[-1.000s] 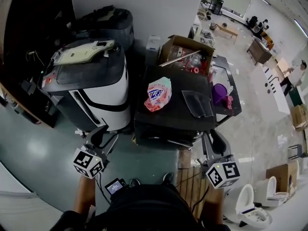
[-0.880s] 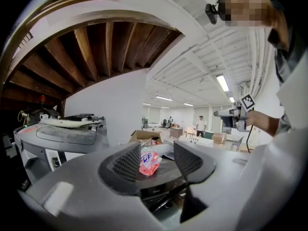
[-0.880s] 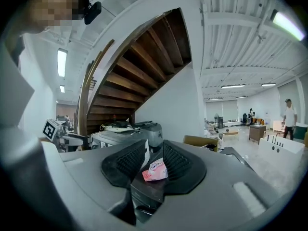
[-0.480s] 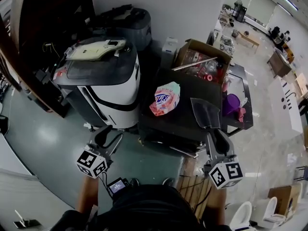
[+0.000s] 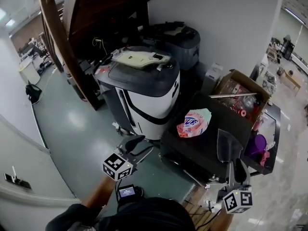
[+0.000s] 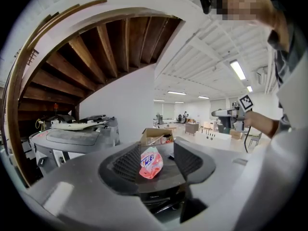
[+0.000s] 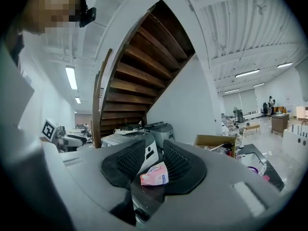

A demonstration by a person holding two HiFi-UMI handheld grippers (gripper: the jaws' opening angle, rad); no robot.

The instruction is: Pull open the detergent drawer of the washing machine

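Two grippers hang empty, jaws slightly apart: left gripper (image 5: 136, 145) and right gripper (image 5: 235, 166), both well short of the washing machine (image 5: 144, 97). Its detergent drawer I cannot pick out, so a grab may land on the wrong panel, or clip the dark desk (image 5: 211, 138) bearing a pink detergent pouch (image 5: 193, 122). Beyond: glossy floor (image 5: 77, 129), wooden staircase (image 5: 96, 18), white wall (image 5: 216, 28).

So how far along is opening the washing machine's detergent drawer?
Nothing looks done yet: no pulled-out drawer shows on the washing machine. In hand: the left gripper and right gripper are both open and empty, short of the machine, the left one nearer. Remaining: reach the drawer, grip it, pull.
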